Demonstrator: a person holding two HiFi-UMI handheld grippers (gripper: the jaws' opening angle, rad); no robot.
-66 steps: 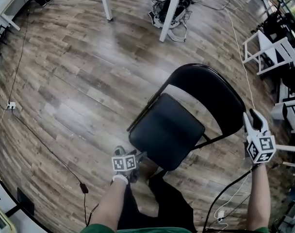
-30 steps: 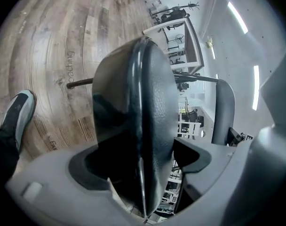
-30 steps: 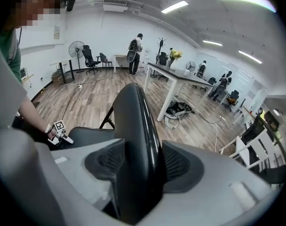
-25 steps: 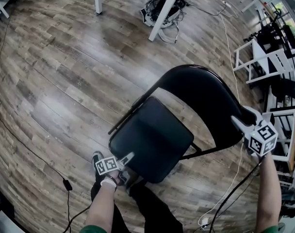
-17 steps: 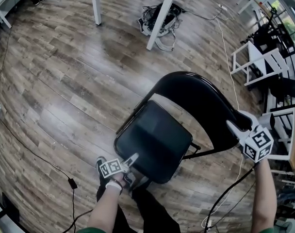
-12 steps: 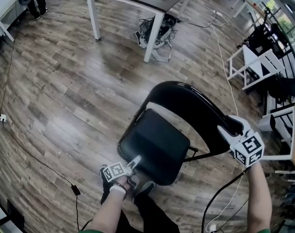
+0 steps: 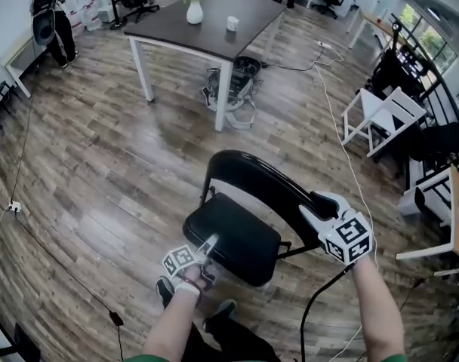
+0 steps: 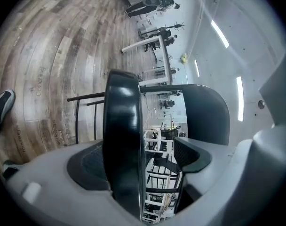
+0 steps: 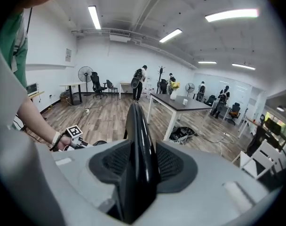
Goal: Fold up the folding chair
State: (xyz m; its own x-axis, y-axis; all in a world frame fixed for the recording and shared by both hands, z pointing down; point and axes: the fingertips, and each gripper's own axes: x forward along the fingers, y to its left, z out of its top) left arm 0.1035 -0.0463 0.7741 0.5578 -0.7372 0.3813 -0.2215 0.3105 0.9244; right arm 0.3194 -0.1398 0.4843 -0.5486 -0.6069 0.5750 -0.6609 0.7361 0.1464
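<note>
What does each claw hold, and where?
Right claw, jaws just closing, clamps the chair backrest at its top edge. Left claw straddles the seat at its near edge, one pad touching, not clamped.

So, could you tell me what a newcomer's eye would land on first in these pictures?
The black folding chair stands unfolded on the wooden floor, by the person's feet. The left gripper has the seat edge between open jaws. The right gripper has just been closing its jaws, which pinch the backrest.

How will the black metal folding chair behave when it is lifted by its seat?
Probably stiff: the black metal folding chair has a thin tube frame. Its padded seat likely pivots rather than raising the whole chair. The glossy backrest looks smooth, so it may slip.
</note>
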